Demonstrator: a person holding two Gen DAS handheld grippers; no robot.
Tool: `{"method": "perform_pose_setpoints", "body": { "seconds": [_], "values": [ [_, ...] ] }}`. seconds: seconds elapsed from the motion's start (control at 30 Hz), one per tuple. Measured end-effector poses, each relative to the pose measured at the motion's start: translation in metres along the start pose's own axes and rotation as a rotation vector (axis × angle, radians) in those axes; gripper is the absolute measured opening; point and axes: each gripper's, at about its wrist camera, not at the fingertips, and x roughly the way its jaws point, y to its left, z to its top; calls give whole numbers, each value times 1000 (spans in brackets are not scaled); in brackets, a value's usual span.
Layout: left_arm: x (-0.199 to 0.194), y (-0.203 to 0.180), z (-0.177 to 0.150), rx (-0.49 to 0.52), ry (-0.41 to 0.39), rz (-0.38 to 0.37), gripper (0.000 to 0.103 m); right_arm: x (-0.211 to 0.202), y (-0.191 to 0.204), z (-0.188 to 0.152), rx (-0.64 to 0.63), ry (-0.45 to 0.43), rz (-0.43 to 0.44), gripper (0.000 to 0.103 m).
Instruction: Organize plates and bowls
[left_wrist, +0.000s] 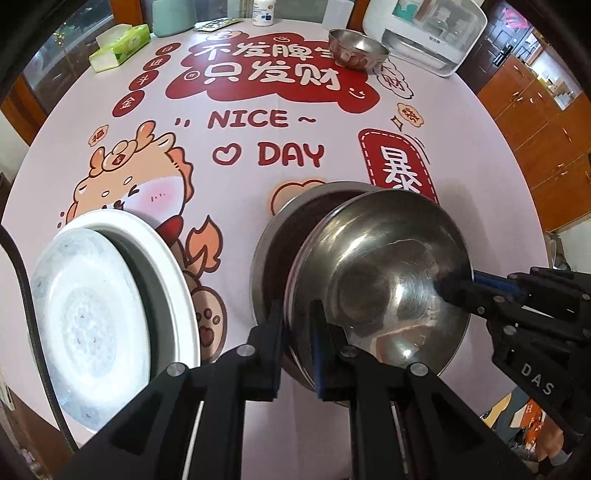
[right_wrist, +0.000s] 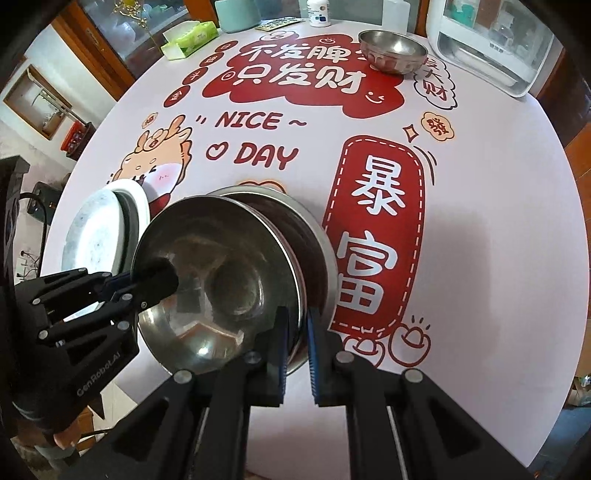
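Observation:
A steel bowl (left_wrist: 391, 273) (right_wrist: 221, 280) rests in a larger steel plate (left_wrist: 273, 236) (right_wrist: 314, 236) near the table's front. My left gripper (left_wrist: 297, 347) is shut on the bowl's rim; it shows from the side in the right wrist view (right_wrist: 147, 284). My right gripper (right_wrist: 297, 343) is shut on the opposite rim; it also shows in the left wrist view (left_wrist: 458, 286). Stacked white plates (left_wrist: 107, 299) (right_wrist: 107, 229) sit to the left. Another steel bowl (left_wrist: 356, 50) (right_wrist: 391, 51) stands at the far side.
The round table (left_wrist: 258, 177) has a printed cloth. At the back are a green tissue box (left_wrist: 118, 46), a teal container (left_wrist: 171, 16), a white bottle (right_wrist: 319, 13) and a white appliance (right_wrist: 491, 40). Wooden cabinets (left_wrist: 546, 147) stand to the right.

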Motion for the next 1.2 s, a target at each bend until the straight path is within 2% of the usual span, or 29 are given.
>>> {"method": "perform_pose_setpoints", "body": {
  "seconds": [0.1,0.17,0.27,0.4,0.47,0.5,1.2],
  "values": [
    [-6,-3,1,22,-32,21,27,-4,-3,1,24,-18,-26,17],
    [-12,-5,3,29,-59,38,38,-8,-4,2,24,-39,-38,18],
    [-20,-6,6,38,-81,47,40,-15,-3,3,14,-71,-54,25],
    [-28,-5,8,30,-102,51,43,-19,-1,2,4,-83,-53,26],
    [-31,-5,7,28,-111,64,54,-22,1,2,-3,-91,-49,26],
    [-32,-5,7,24,-114,71,56,-23,2,2,-5,-93,-49,26],
    [-74,-18,-14,13,-208,117,58,-54,8,-8,-57,-161,-7,26]
  ]
}}
